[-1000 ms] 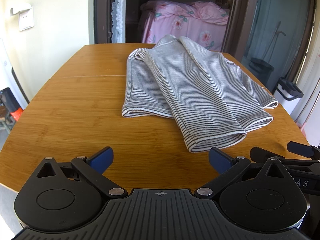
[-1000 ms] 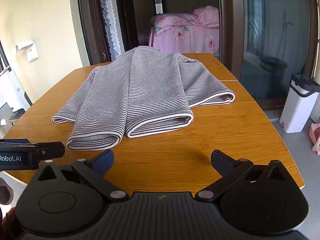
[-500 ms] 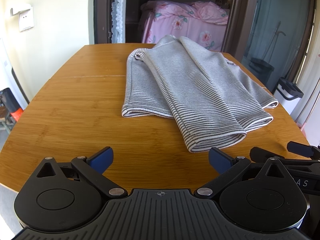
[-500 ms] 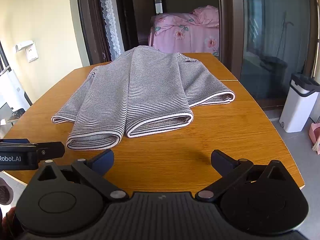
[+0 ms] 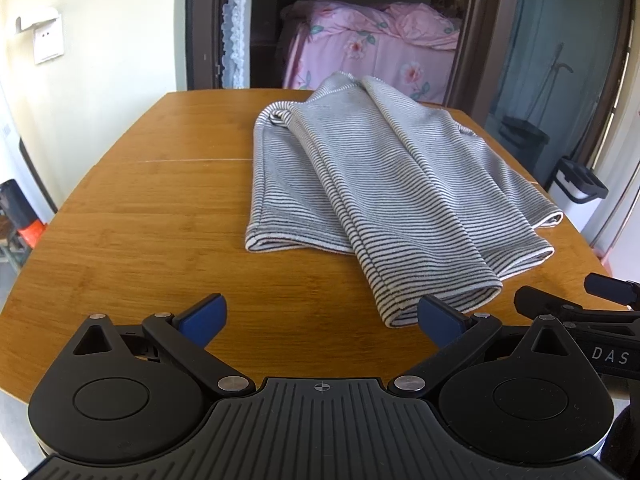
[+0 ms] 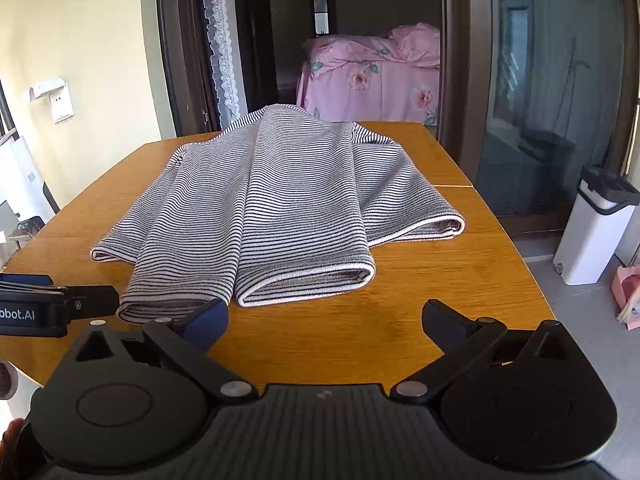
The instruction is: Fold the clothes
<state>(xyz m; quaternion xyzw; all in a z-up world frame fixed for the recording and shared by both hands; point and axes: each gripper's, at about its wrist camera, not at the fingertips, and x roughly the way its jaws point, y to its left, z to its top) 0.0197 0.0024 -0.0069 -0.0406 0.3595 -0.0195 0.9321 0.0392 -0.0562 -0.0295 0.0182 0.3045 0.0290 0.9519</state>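
— What's around the honey-coloured wooden bench [image 5: 132, 216], starting from the left?

— A white wall socket plate [image 5: 48, 42] on the cream wall, then a dark door frame with a strip of white lace curtain [image 5: 236, 24]. Through the doorway stands a bed under a pink flowered cover [image 5: 372, 48]. To the right is a glass door, and beside it a white plastic bin with a dark lid [image 6: 596, 224] on the grey floor.

— And the garment?

— The grey-and-white striped knit garment [image 5: 360, 184] lies on the bench, towards its middle and far side, folded lengthwise into overlapping panels with the hems facing the claws. Its far end hangs off or rises at the far edge; I can't tell which.

— The claws?

— The left claw [image 5: 320, 316] is spread wide with nothing in it, low over the near edge of the bench. Its right blue pad sits just in front of the nearest hem, and I can't tell whether it touches. The right claw [image 6: 324, 316] is also wide and empty, its left pad just before the hem of the left panel.

— Anything in the way?

— Only each other. The right claw's side pokes into the left camera's right edge, showing the letters "DAS", and the left claw cuts into the right camera's left edge.

— Hidden bits?

— The claws' black bodies cover the bench's near edge. A pink object [image 6: 628, 300] on the floor at far right is cut off.
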